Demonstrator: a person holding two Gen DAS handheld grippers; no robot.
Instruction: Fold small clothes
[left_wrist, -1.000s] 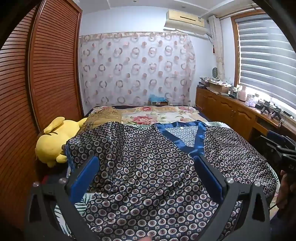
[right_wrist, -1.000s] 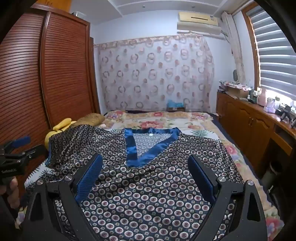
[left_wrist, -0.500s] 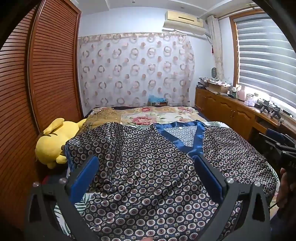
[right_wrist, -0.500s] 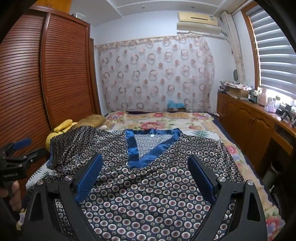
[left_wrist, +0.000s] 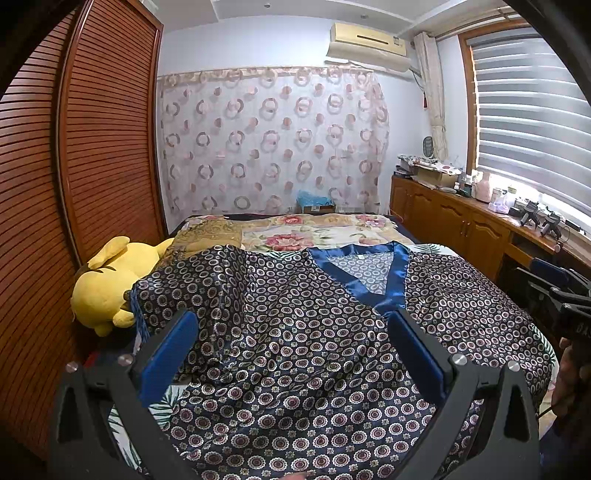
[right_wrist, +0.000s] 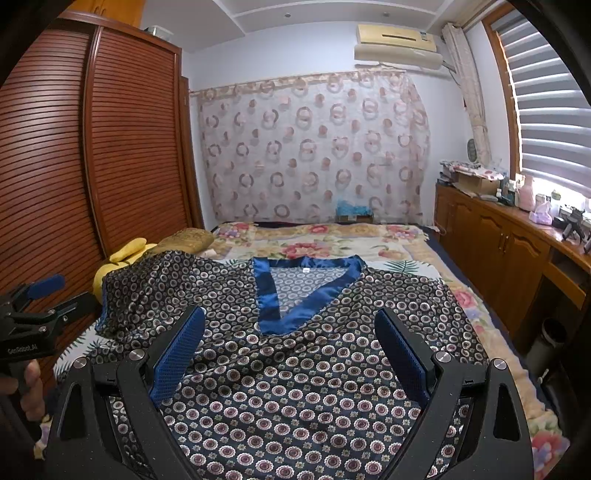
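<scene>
Floral bed (right_wrist: 325, 240), patterned top (right_wrist: 295, 369) below open right gripper (right_wrist: 290, 334)

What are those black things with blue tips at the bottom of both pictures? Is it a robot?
No robot. A person holds one gripper in each hand, and each has a camera looking forward along its two fingers. One picture comes from the left gripper, the other from the right gripper. Both are open and hold nothing. Below them a patterned top with a blue collar lies spread on the bed, not yet folded. A yellow plush toy sits beside it. At the left edge of the right picture you can see the other gripper in a hand.
</scene>
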